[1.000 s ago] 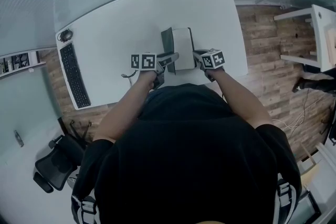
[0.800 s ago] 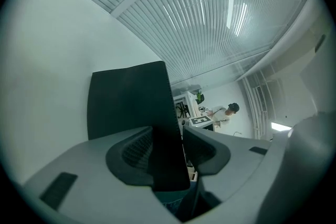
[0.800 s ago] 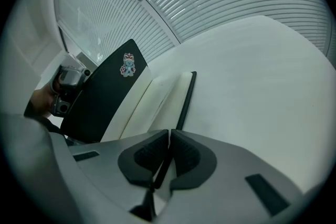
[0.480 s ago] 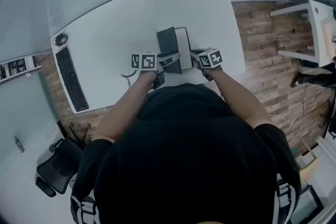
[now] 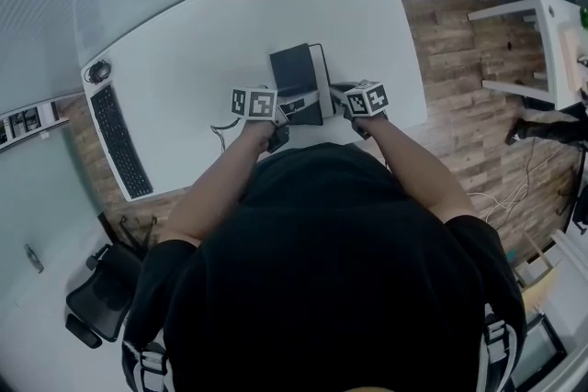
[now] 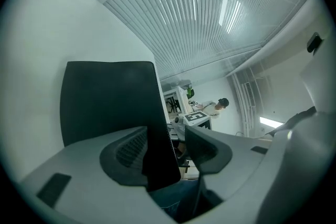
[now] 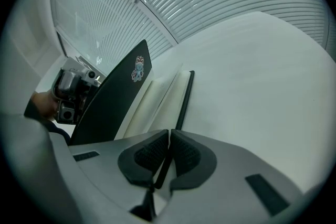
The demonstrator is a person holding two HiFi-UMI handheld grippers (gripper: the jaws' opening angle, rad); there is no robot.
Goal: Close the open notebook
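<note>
The notebook (image 5: 296, 80) lies on the white desk (image 5: 202, 41) in front of me, its black front cover (image 5: 292, 73) tipped over the white pages (image 5: 319, 73). My left gripper (image 5: 299, 106) has the raised cover (image 6: 110, 102) between its jaws, which have just been opening. The cover leans on the left pad and a gap shows at the right pad. My right gripper (image 5: 338, 96) is shut on the thin black back cover (image 7: 185, 99) at the near right edge. In the right gripper view (image 7: 169, 152) the front cover (image 7: 113, 97) slants above the pages (image 7: 157, 97).
A black keyboard (image 5: 118, 142) and a mouse (image 5: 96, 69) lie at the desk's left end, and a thin cable (image 5: 223, 128) lies by the near edge. An office chair (image 5: 96, 298) stands on the wooden floor at left. A white table (image 5: 551, 41) is at right.
The black cover has swung further right over the pages, so less white paper shows. My left gripper has moved right with it. The right gripper has stayed put.
</note>
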